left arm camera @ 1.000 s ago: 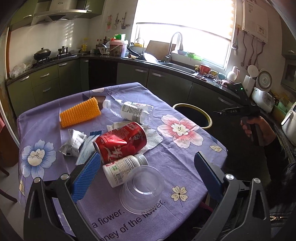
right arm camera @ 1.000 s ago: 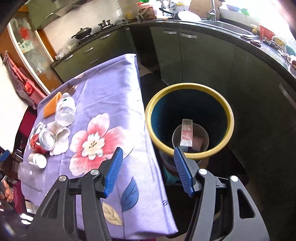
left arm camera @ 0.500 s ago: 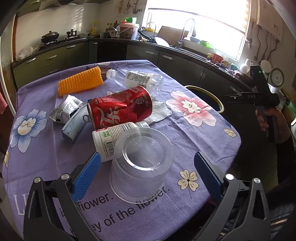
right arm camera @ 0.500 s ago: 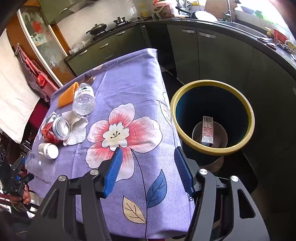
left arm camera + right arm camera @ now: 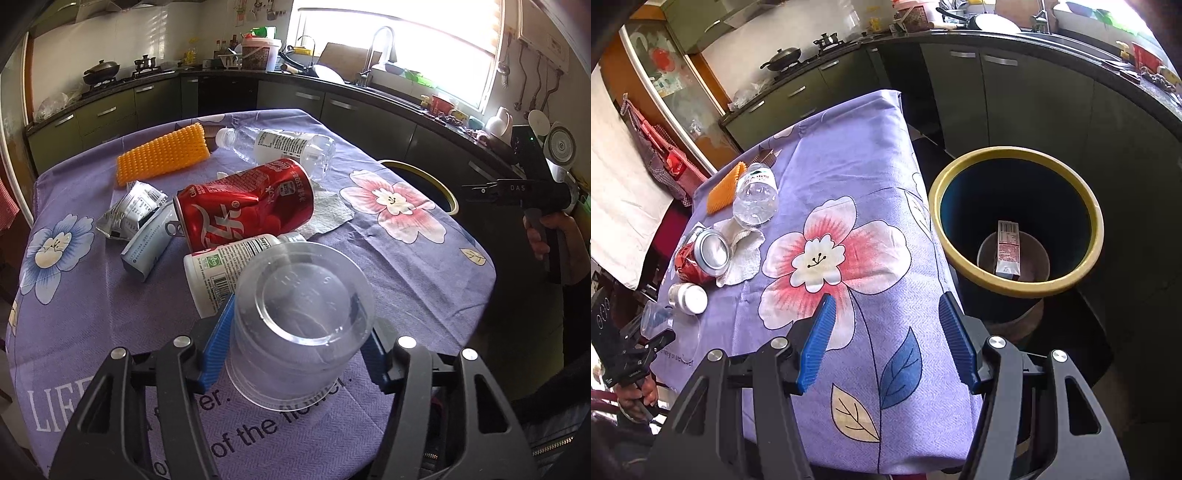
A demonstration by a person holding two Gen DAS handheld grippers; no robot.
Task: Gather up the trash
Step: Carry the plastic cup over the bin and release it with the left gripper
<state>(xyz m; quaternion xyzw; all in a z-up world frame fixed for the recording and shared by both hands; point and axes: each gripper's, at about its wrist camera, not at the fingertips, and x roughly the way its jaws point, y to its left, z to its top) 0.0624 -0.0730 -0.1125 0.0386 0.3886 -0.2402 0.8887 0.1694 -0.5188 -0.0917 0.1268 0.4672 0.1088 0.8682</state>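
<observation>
A kitchen with dark green cabinets and a bright window surrounds a table [image 5: 424, 280] draped in a purple flowered cloth. At the near edge of that table the left gripper [image 5: 295, 347] has its blue pads on either side of an upturned clear plastic cup [image 5: 299, 328]; its jaws are closing, the cup between them and both pads at the cup's wall. Just behind the cup lies a white pill bottle [image 5: 221, 266] on its side, touching it. Behind that bottle rests a dented red soda can [image 5: 243, 214], partly on a crumpled paper napkin [image 5: 332, 218]. Left of the can lie a silver foil wrapper [image 5: 129, 210] and a small grey carton [image 5: 147, 247]. Farther from the cup a clear water bottle [image 5: 284, 147] lies on its side, with an orange spiked brush [image 5: 162, 155] to its left.

The right gripper [image 5: 886, 339] hangs over the table's edge with its jaws apart and nothing between them. Beside the table, on the floor, stands a yellow-rimmed trash bin [image 5: 1093, 221] with a small carton [image 5: 1008, 247] at its bottom. A hand [image 5: 554, 240] holds that gripper's handle, well to the right of the cup.
</observation>
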